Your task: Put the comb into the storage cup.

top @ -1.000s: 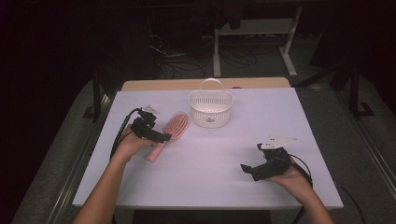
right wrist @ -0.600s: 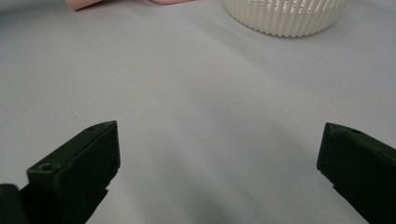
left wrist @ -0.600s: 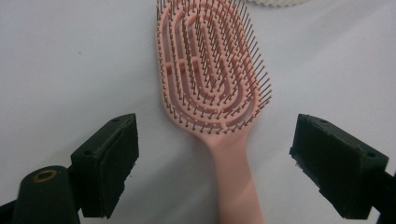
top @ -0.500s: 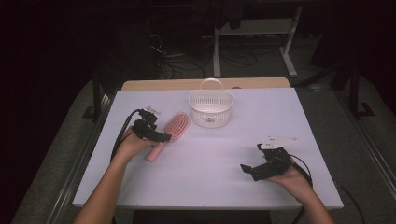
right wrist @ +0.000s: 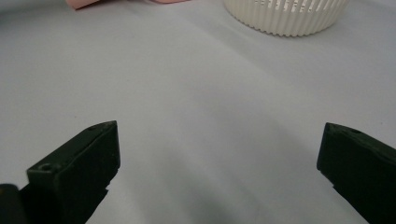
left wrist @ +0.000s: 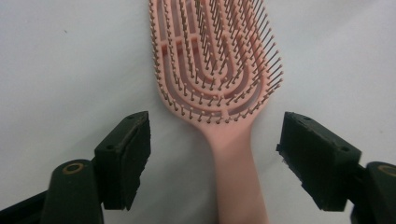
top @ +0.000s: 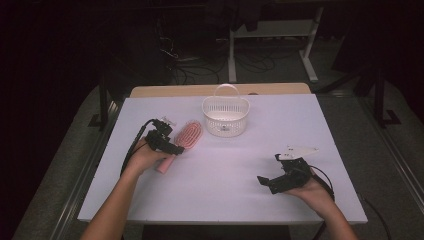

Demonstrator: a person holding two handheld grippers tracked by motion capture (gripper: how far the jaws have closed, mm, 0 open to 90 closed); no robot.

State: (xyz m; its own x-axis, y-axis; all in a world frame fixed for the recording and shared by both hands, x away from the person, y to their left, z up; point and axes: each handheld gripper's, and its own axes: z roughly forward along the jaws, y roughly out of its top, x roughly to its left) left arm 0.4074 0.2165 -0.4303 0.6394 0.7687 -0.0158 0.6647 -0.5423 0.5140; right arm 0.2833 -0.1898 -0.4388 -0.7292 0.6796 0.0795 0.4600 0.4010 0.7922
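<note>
Hairbrush [left wrist: 224, 88]: light, rigid plastic, best gripped at handle; left gripper [left wrist: 215, 149] fingers released astride it; right gripper [right wrist: 219, 158] fingers released.

A pink hairbrush [top: 184, 141] lies flat on the white worktop [top: 225, 200], bristles facing up, at the left side. Its oval head is vented with long open slots and rows of thin bristles, and it points toward the far edge, angled slightly right; the plain handle runs back toward the near left. Just beside the head, to the right, stands a white basket [top: 225, 116], round with ribbed, slotted walls and an arched handle standing upright over it. Brush and basket sit close together but apart.
</note>
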